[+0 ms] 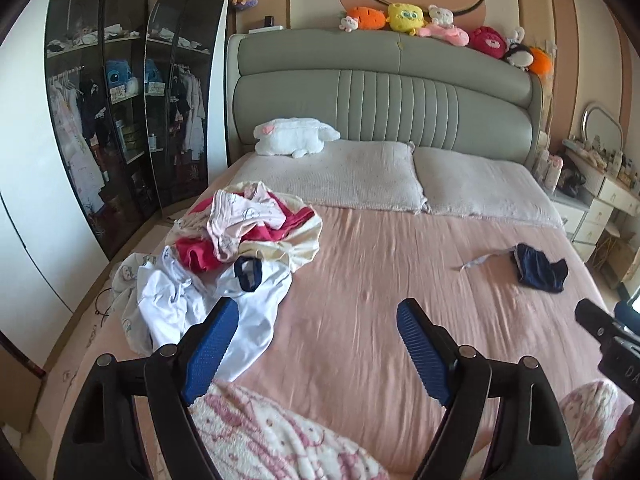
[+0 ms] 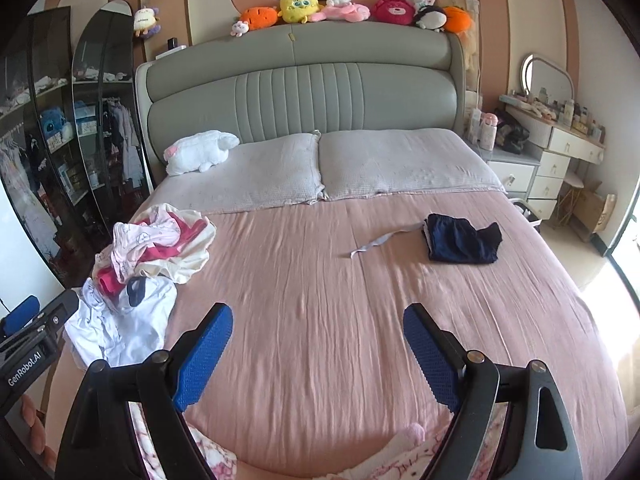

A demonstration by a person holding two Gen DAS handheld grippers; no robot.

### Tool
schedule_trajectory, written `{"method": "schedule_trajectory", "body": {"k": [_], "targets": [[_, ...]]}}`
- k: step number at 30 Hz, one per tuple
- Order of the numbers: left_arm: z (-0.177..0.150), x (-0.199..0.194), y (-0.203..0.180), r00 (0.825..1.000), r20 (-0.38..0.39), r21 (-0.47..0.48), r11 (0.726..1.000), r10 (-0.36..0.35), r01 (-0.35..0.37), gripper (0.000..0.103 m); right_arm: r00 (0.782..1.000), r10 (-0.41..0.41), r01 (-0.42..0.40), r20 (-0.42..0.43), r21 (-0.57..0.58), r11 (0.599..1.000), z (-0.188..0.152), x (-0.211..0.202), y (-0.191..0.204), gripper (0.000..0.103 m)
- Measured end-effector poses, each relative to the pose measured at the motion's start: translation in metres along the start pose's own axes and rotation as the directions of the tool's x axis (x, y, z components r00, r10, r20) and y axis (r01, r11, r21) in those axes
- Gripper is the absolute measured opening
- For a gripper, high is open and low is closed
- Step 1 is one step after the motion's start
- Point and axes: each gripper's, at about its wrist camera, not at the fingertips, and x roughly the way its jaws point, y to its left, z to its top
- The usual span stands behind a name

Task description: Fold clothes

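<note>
A heap of unfolded clothes (image 1: 240, 236) lies on the left side of the pink bed (image 1: 380, 280), with red, pale pink and cream pieces and a white shirt (image 1: 224, 300) in front; the heap also shows in the right wrist view (image 2: 156, 248). A folded navy garment (image 1: 540, 270) lies on the right side of the bed, also in the right wrist view (image 2: 460, 240). My left gripper (image 1: 318, 316) is open and empty above the bed, just right of the white shirt. My right gripper (image 2: 318, 320) is open and empty over the bed's middle.
Two pillows (image 2: 320, 164) and a white plush (image 2: 200, 150) lie by the grey headboard (image 2: 304, 80), with plush toys on top. A dark glass wardrobe (image 1: 120, 120) stands left. A nightstand and dresser (image 2: 552, 152) stand right. A pink-patterned fleece (image 1: 272, 436) is at the near edge.
</note>
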Motion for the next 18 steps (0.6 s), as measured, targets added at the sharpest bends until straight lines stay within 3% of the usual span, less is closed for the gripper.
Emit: {"method": "schedule_trajectory", "body": {"k": [4, 9, 18], "targets": [[-0.025, -0.005, -0.002, 0.999, -0.028, 0.025, 0.999, -0.022, 0.022, 0.081, 1.000, -0.011, 0.010, -0.014, -0.077, 0.997, -0.032, -0.010, 0.007, 0.087], [-0.032, -0.010, 0.004, 0.999, -0.033, -0.044, 0.999, -0.024, 0.023, 0.081, 0.998, 0.015, -0.019, -0.062, -0.071, 0.997, -0.054, -0.010, 0.013, 0.087], [-0.029, -0.011, 0.004, 0.999, -0.017, -0.060, 0.997, -0.046, 0.045, 0.081, 0.999, -0.010, 0.007, -0.041, -0.070, 0.998, -0.048, -0.005, 0.010, 0.087]]}}
